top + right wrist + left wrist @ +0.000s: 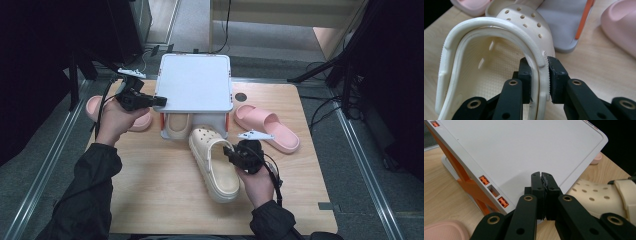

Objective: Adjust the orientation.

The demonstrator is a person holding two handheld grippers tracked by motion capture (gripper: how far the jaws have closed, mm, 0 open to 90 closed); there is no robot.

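Right gripper view: claw (539, 75) clamping clog (499, 62).

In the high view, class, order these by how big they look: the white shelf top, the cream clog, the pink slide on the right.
1. White plastic shelf top, clearly largest.
2. Cream perforated clog and right pink foam slide: similar; the clog looks slightly bigger but lies nearer the camera.

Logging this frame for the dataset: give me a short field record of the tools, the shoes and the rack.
left tool: shut, jaws at the left edge of the white rack's top shelf, nothing visibly held
right tool: shut on the cream clog's side wall
cream clog: on the table, toe toward the rack
white rack: top shelf bare
second cream shoe: under the rack's top shelf
pink slides: one left of the rack, one right
table: light wood
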